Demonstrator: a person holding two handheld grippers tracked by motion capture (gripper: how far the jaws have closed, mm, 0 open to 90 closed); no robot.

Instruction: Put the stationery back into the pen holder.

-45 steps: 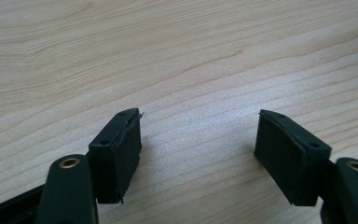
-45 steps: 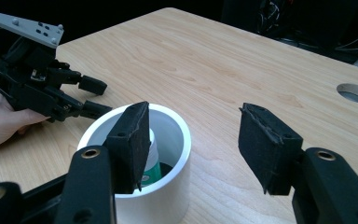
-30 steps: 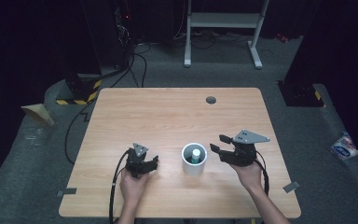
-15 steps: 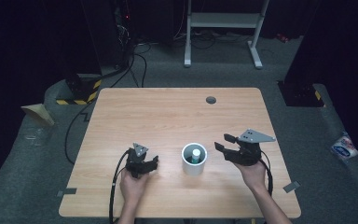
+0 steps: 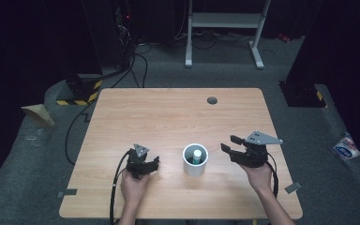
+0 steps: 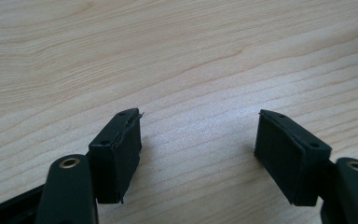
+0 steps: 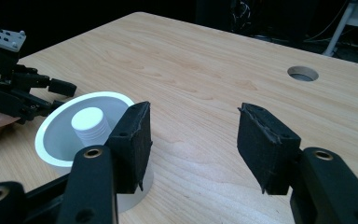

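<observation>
One white cup (image 5: 195, 160) with a small ribbed-cap bottle (image 5: 197, 155) inside is noted on the tabletop (image 5: 168, 117) between the left gripper (image 5: 146, 164) and right gripper (image 5: 232, 146), jaws spread and empty; both are judged light, rigid and smooth, best gripped across the cup's wall.

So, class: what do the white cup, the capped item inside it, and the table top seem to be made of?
White cup: probably plastic, judging by its smooth matte wall and even colour. Capped item: likely plastic, since its white cap is ribbed. Table top: wood or wood-look laminate, given the pale grain lines and slight sheen.
</observation>
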